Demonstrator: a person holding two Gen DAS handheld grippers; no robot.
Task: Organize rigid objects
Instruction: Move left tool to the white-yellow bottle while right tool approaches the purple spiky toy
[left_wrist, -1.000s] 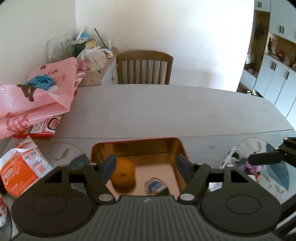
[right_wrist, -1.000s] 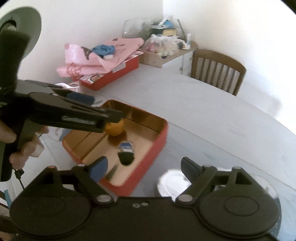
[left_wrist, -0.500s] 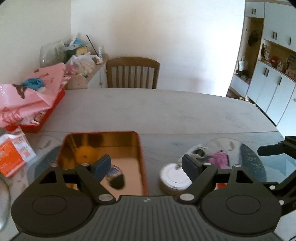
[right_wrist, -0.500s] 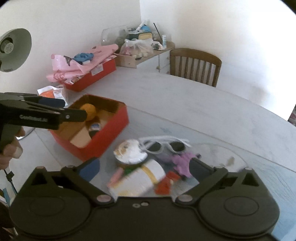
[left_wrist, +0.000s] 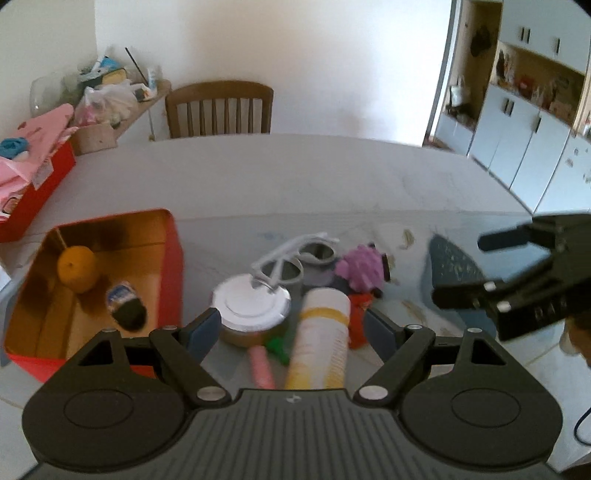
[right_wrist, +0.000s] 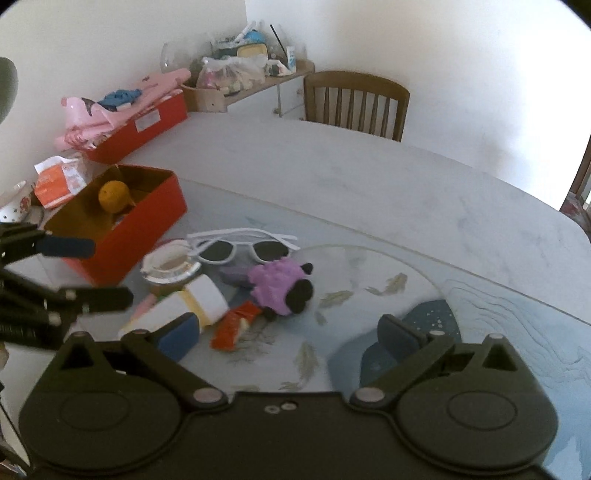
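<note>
A red tin box (left_wrist: 173, 258) (right_wrist: 147, 221) with a gold inside holds an orange (left_wrist: 75, 267) (right_wrist: 112, 195) and a small dark bottle (left_wrist: 125, 304). To its right lies a pile: a white-lidded jar (left_wrist: 253, 306) (right_wrist: 168, 264), white sunglasses (left_wrist: 295, 254) (right_wrist: 240, 247), a white-and-yellow bottle on its side (left_wrist: 321, 339) (right_wrist: 184, 306), a purple plush toy (left_wrist: 362, 267) (right_wrist: 280, 286), a red packet (right_wrist: 234, 326) and a pink stick (left_wrist: 260, 367). My left gripper (left_wrist: 291, 330) is open and empty above the jar and bottle. My right gripper (right_wrist: 288, 336) is open and empty, right of the pile.
A wooden chair (left_wrist: 219, 109) stands at the table's far edge. A second red box with pink bags (right_wrist: 133, 110) sits at the far left, with an orange-and-white packet (right_wrist: 57, 181) near it. White cupboards (left_wrist: 524, 147) line the right wall. A cluttered shelf (right_wrist: 240, 77) is in the corner.
Both grippers have swung right, away from the red box and toward the pile. The box has slid to the left of both views. Both stay open and empty.
</note>
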